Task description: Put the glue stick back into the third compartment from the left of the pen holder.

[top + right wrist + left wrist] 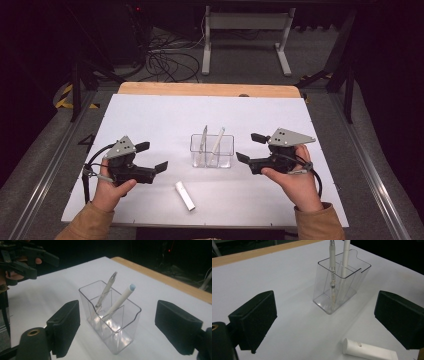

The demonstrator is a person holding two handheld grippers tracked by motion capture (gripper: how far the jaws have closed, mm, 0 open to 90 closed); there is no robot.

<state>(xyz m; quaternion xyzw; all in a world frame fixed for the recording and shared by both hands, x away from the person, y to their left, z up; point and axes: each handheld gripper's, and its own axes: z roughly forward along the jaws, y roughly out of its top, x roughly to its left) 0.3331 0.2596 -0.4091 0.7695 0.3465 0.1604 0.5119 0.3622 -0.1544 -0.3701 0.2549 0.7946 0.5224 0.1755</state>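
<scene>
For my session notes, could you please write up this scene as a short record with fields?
surface: white table top with a wooden edge at the far side
holder: clear plastic holder with compartments, upright at mid-table
contents: silver pen and white pen, both leaning inside the holder
loose item: white tube lying flat on the table, nearer the person than the holder
left gripper: open, nothing between its fingers, left of the holder
right gripper: open, nothing between its fingers, right of the holder
</scene>
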